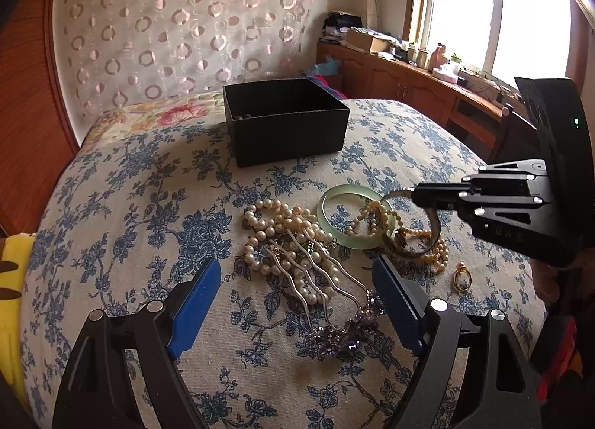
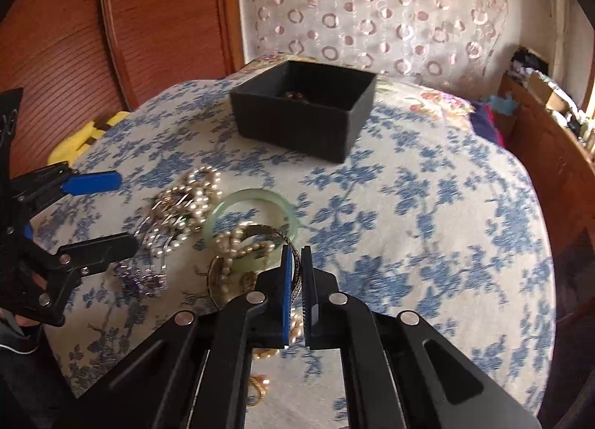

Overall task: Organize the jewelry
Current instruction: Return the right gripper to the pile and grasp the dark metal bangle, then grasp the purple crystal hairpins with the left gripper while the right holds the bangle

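Note:
A pile of jewelry lies on a blue-flowered bedspread (image 1: 148, 206): a pearl necklace (image 1: 275, 228), a green jade bangle (image 1: 346, 217), a silver hair comb with purple stones (image 1: 334, 317), a beige bead strand (image 1: 435, 243) and a gold ring (image 1: 462, 278). My right gripper (image 2: 296, 261) is shut on a dark metal bangle (image 1: 416, 232), which is tilted up over the bead strand and jade bangle (image 2: 253, 206). My left gripper (image 1: 293, 302) is open, its blue pads either side of the comb. A black open box (image 1: 286, 120) stands behind the pile, with dark beads inside (image 2: 293, 95).
A wooden headboard (image 1: 26, 124) rises at the left, with a circle-patterned curtain (image 1: 178, 27) behind the bed. A wooden cabinet (image 1: 409, 83) with clutter runs under the window at right. A yellow cloth (image 1: 11, 280) lies at the bed's left edge.

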